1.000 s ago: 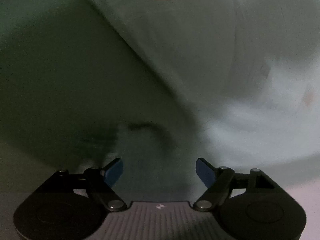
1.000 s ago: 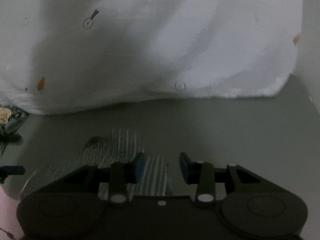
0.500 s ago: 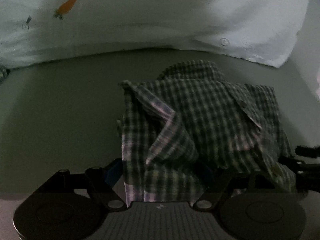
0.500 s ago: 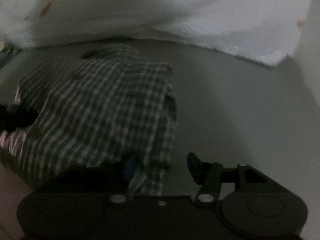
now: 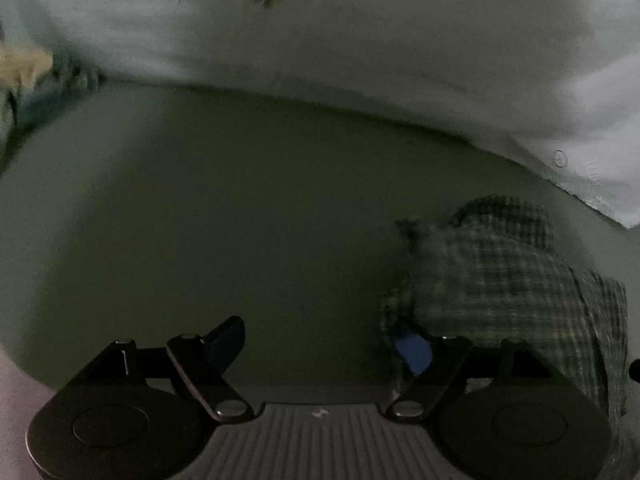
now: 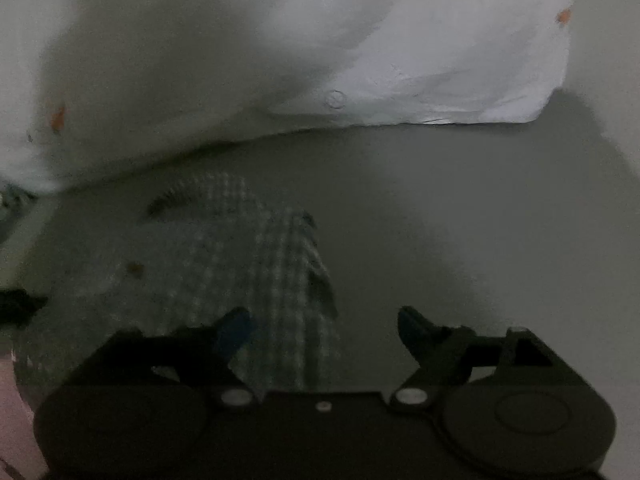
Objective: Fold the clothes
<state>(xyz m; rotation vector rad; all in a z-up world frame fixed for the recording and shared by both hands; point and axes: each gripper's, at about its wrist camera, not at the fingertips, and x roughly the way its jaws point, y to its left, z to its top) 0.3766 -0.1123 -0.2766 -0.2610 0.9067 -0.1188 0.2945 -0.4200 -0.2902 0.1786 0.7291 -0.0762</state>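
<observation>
The checked shirt (image 6: 256,280) now lies bunched on the grey table (image 5: 240,220), in front of the white cloth (image 6: 360,40); half a second ago it was draped across my left gripper (image 5: 320,344), whose jaws now stand apart and a touch narrower, the shirt's edge by the right-hand finger only. My right gripper (image 6: 324,324) is opening its jaws over the shirt's near edge, gripping nothing. I judge the shirt is set down, still to be spread and folded.

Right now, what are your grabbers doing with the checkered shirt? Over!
Left gripper open, nothing between jaws. Right gripper jaws opening, checked shirt lying loose between them, crumpled on the grey surface. White cloth beyond, not in the way.
</observation>
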